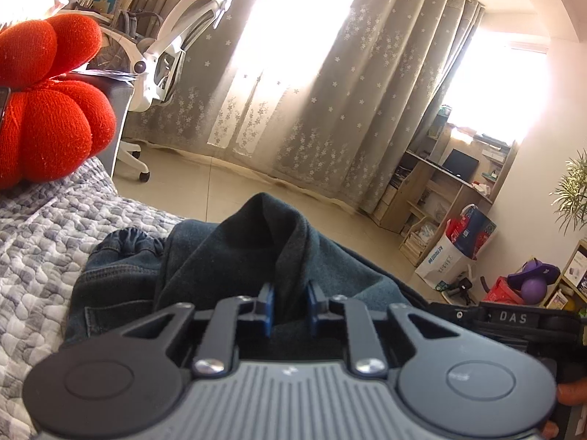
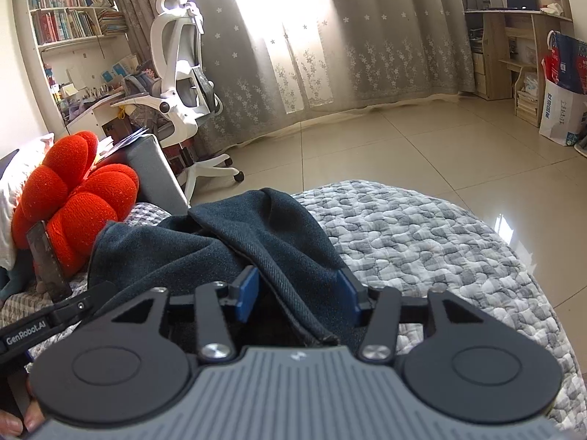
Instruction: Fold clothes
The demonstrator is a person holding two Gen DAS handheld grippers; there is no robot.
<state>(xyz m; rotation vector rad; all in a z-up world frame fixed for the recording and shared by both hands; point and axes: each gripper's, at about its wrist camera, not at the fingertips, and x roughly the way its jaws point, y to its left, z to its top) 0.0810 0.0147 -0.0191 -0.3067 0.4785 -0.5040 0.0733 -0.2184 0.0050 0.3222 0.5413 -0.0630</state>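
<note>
Left wrist view: your left gripper [image 1: 290, 306] has its two blue-padded fingers [image 1: 267, 304] drawn close together and clamped on a raised fold of the dark blue-grey denim garment [image 1: 234, 256], which stands up in a peak just ahead of the pads. The rest of the garment, with a gathered elastic band [image 1: 128, 240] at its left side, lies bunched on the grey-and-white pebble-pattern quilt [image 1: 33, 242]. At the right edge of this view you see part of the other gripper's black body, lettered "DAS".

Right wrist view: your right gripper [image 2: 299, 295] has its blue pads [image 2: 249, 293] set wider apart, with a thick band of the same denim garment [image 2: 279, 234] running between them and draped over the gripper body; the cloth touches the right pad, but whether the left pad presses on it you cannot tell from this view. The garment sits at the near edge of the quilt [image 2: 422, 242], heaped toward the left.

Surroundings: a red knitted knot-shaped cushion [image 2: 77, 194] rests on the bed to the left of the garment, well apart from both grippers. Beyond the bed stand a white mesh-backed office chair [image 2: 179, 84], grey flower-print curtains [image 2: 385, 36] and a beige tiled floor [image 2: 422, 139].
</note>
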